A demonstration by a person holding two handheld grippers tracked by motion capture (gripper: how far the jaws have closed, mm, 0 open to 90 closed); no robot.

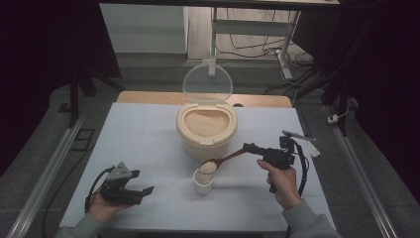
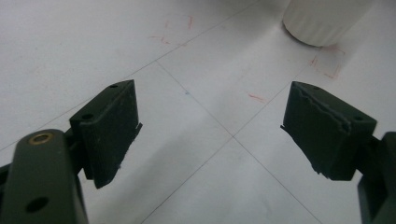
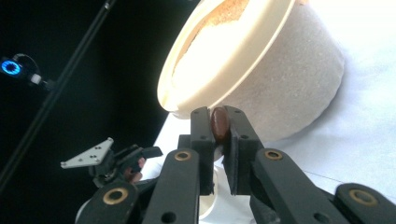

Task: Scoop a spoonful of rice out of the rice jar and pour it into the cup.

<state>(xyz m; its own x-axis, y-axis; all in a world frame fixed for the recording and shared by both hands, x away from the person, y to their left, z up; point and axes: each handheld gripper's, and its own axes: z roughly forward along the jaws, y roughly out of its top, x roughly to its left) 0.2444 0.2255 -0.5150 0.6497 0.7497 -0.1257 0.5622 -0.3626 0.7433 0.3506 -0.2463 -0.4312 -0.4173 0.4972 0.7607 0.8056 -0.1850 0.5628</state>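
1. Two grippers in my hands, both over the white table [image 1: 148, 134]. My left gripper [image 1: 130, 189] sits low at the near left edge, jaws spread wide with bare tabletop between them; nothing held.
2. My right gripper [image 1: 249, 148] has its jaws clamped together on the handle of a brown wooden spoon [image 1: 229, 157]. In the right gripper view the handle end [image 3: 219, 125] is pinched between the two pads.
3. Spoon bowl is heaped with rice [image 1: 208, 166] and sits directly above the mouth of the small white cup [image 1: 203, 183]; I cannot tell whether it touches the rim.
4. Cup stands upright at table centre, just in front of the cream rice container [image 1: 206, 133]. Its ribbed base also appears at the top right of the left gripper view [image 2: 322, 23].
5. Container is filled with rice; its clear lid [image 1: 207, 83] is hinged up at the back.
6. Red pen marks [image 2: 327, 70] lie on the table beside the cup base.
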